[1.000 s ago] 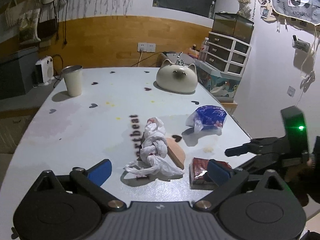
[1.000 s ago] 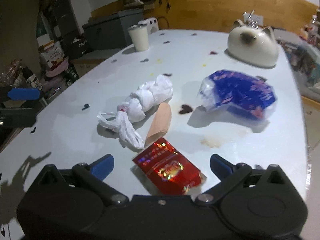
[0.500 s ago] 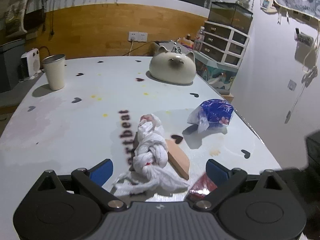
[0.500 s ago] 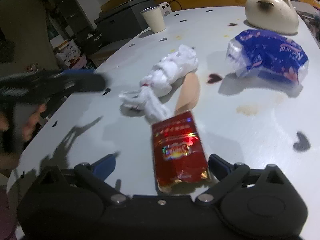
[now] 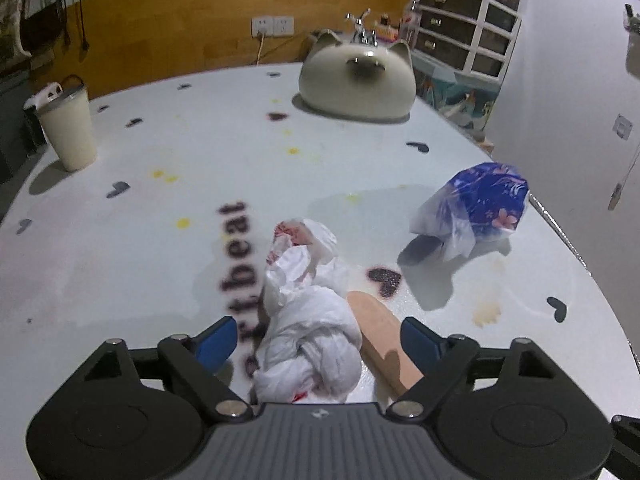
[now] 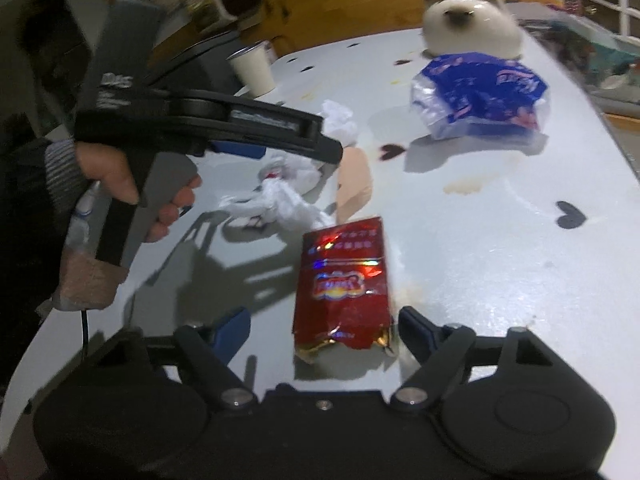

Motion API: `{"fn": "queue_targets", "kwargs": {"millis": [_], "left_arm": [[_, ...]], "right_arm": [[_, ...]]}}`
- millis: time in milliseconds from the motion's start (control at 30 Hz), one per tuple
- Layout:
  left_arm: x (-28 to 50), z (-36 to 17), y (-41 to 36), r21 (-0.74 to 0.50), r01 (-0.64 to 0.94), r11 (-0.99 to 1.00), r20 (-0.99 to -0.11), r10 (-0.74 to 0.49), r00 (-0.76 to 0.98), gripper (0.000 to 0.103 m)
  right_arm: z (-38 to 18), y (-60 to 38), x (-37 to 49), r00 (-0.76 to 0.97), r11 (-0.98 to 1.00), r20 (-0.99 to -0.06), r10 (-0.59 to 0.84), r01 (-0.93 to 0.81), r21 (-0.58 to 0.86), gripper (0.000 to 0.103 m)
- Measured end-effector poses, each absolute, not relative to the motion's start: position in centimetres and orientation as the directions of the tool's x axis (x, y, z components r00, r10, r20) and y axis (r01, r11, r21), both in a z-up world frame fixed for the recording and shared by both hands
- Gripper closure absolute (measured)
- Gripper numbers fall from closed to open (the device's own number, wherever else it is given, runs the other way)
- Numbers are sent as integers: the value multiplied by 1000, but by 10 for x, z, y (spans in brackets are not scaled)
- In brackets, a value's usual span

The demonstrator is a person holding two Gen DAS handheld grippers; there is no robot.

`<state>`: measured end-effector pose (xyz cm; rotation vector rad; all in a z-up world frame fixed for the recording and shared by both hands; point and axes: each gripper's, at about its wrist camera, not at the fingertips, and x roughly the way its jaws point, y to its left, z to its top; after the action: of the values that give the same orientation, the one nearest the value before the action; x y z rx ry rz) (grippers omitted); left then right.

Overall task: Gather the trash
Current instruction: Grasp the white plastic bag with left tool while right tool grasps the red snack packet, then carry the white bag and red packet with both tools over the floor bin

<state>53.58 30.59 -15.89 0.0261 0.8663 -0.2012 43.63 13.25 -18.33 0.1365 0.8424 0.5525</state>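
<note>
My left gripper [image 5: 314, 342] is spread wide, its blue pads either side of the knotted white plastic bag [image 5: 308, 320], not pinching it. The bag lies on the white surface [image 5: 160, 272], over black lettering that ends in "beat" [image 5: 236, 236], and a peach-coloured oblong piece [image 5: 380, 336] lies touching its right side. My right gripper [image 6: 324, 330] is also spread, with the near end of the red foil snack packet [image 6: 344, 284] lying flat between its pads; I cannot tell whether either pad touches it. Beyond the packet sit the white bag and the peach piece, and my left hand [image 6: 132, 184] holds the other gripper's grey handle above them.

The surface is printed with small dark hearts [image 6: 570, 216] and yellow specks, and carries a brownish stain [image 5: 488, 314] toward its right edge. A blue floral packet in clear plastic [image 5: 480, 208] rests near that edge, well apart from the white bag. At the far end stands a cream cat-shaped ceramic container [image 5: 356, 80] with metal utensils poking out of its top. A cream cup with a dark rim [image 5: 70, 128] stands at the far left.

Behind the surface, the wall has wood panelling [image 5: 168, 32] with a white socket plate [image 5: 272, 26] and a cord. A white-framed drawer unit [image 5: 464, 40] stands at the right.
</note>
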Motion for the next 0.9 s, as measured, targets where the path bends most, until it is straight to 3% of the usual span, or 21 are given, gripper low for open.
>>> {"fn": "queue_targets", "kwargs": {"millis": [200, 267, 333, 600, 900], "left_arm": [[540, -165, 302, -74, 187, 980, -770, -175, 613, 35], [540, -164, 305, -104, 160, 982, -768, -182, 615, 50], [537, -162, 308, -119, 127, 985, -768, -172, 617, 55], [508, -162, 315, -114, 68, 991, -784, -131, 607, 56], [443, -146, 323, -70, 3, 998, -778, -57, 625, 57]], "right_arm": [[-185, 141, 449, 568, 874, -680, 463, -418, 245, 23], [-184, 142, 454, 567, 877, -684, 459, -414, 245, 27], [-183, 144, 457, 569, 882, -691, 445, -410, 231, 31], [-184, 165, 452, 597, 900, -736, 319, -433, 39, 49], [-178, 147, 437, 557, 909, -762, 330, -406, 97, 52]]}}
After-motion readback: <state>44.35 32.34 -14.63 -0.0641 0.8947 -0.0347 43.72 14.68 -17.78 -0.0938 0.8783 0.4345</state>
